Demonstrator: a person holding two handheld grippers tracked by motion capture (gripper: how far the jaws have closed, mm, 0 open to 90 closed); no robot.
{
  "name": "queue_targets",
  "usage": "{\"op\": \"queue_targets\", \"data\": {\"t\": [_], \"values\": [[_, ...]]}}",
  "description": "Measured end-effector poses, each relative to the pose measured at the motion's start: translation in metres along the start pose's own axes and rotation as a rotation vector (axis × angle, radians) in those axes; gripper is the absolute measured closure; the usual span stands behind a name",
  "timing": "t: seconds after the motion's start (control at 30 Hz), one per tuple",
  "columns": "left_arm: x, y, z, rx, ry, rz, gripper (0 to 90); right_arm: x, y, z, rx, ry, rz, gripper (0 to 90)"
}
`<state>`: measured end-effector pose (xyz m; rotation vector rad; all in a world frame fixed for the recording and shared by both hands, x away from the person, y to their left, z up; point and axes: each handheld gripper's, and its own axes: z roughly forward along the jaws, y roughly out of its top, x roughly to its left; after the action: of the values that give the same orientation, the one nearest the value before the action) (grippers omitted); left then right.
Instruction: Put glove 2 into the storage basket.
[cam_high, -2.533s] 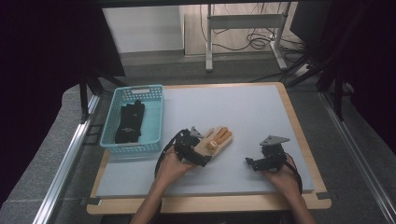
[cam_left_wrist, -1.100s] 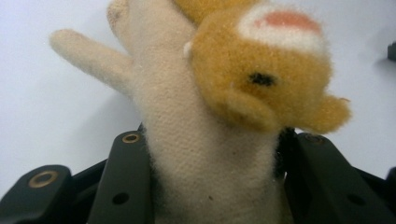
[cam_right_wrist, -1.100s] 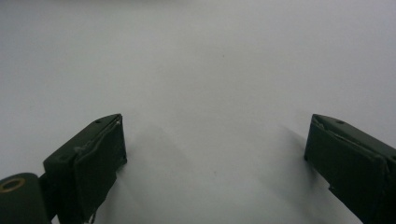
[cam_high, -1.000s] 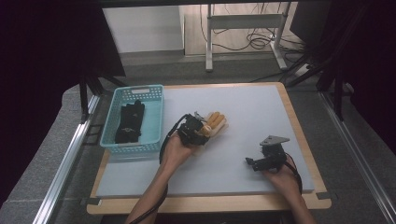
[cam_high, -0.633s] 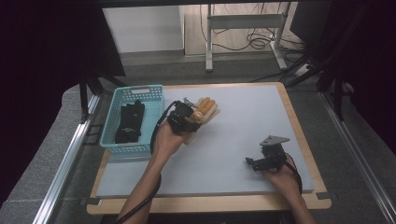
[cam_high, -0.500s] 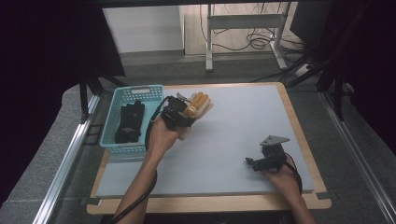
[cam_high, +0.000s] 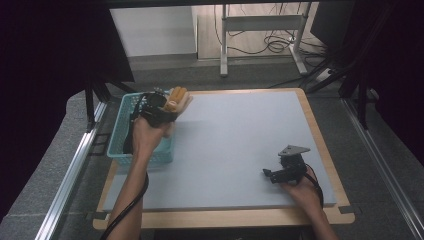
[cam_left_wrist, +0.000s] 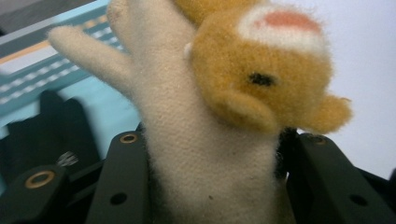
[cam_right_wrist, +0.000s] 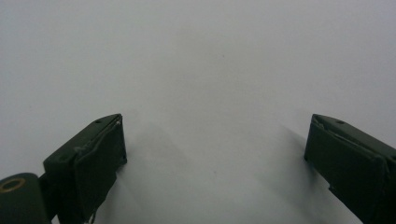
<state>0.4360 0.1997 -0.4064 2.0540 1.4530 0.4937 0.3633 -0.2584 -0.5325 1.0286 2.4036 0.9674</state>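
Left forearm stretched far-left across table (cam_high: 240, 150), left tongs (cam_high: 159, 111) clamped on plush toy (cam_high: 176, 98), cream body pinched between jaws, orange head beyond tips. Toy held in air over far right corner of teal basket (cam_high: 120, 131). Dark object (cam_left_wrist: 51, 126) lies in basket. Right hand rests near-right on table; right tongs (cam_high: 270, 174) spread wide, empty.

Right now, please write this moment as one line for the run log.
left gripper: shut on plush toy, above basket far corner | right gripper: open, empty, on table | basket: holds black item
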Motion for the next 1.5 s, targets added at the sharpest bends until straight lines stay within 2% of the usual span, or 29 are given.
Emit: {"op": "queue_targets", "data": {"t": [0.2, 0.3, 0.5, 0.77, 0.9, 0.97, 1.03, 1.13, 1.23, 1.27, 1.33, 1.4, 1.43, 1.5], "values": [[0.035, -0.012, 0.005, 0.035, 0.064, -0.097, 55.2, 0.0, 0.0, 0.0, 0.0, 0.0, 0.0, 4.9], [0.046, -0.016, 0.012, 0.066, 0.084, -0.119, 55.1, 0.0, 0.0, 0.0, 0.0, 0.0, 0.0, 4.9], [0.054, -0.017, 0.035, 0.124, 0.093, -0.152, 54.9, 0.0, 0.0, 0.0, 0.0, 0.0, 0.001, 4.9], [0.049, -0.018, 0.072, 0.223, 0.056, -0.152, 53.9, 0.0, 0.0, 0.0, -0.001, 0.0, 0.001, 4.9], [0.051, -0.019, 0.085, 0.253, 0.0, -0.184, 51.7, 0.0, 0.0, 0.0, -0.001, 0.0, 0.001, 4.9], [0.053, -0.02, 0.091, 0.264, -0.041, -0.206, 47.8, 0.0, 0.0, 0.0, -0.001, 0.0, 0.001, 4.9], [0.052, -0.021, 0.095, 0.288, -0.072, -0.204, 36.3, 0.0, 0.0, 0.0, -0.001, 0.0, 0.001, 4.9], [0.052, -0.02, 0.092, 0.292, -0.025, -0.174, 21.2, 0.0, 0.0, 0.0, -0.001, 0.0, 0.001, 4.9], [0.057, -0.017, 0.078, 0.252, -0.044, -0.18, 11.4, 0.0, 0.0, 0.0, -0.001, 0.0, 0.001, 4.9], [0.059, -0.015, 0.07, 0.225, -0.059, -0.183, 10.7, 0.0, 0.0, 0.0, -0.001, 0.0, 0.001, 4.9], [0.063, -0.012, 0.057, 0.185, -0.077, -0.183, 10.5, 0.0, 0.0, 0.0, -0.001, 0.0, 0.0, 4.9], [0.068, -0.01, 0.044, 0.148, -0.071, -0.182, 13.4, 0.0, 0.0, 0.0, -0.001, 0.0, 0.0, 4.9], [0.07, -0.01, 0.04, 0.136, -0.057, -0.183, 17.2, 0.0, 0.0, 0.0, 0.0, 0.0, 0.0, 4.9], [0.074, -0.012, 0.036, 0.129, -0.007, -0.186, 31.7, 0.0, 0.0, 0.0, 0.0, 0.0, 0.0, 4.9]]}}
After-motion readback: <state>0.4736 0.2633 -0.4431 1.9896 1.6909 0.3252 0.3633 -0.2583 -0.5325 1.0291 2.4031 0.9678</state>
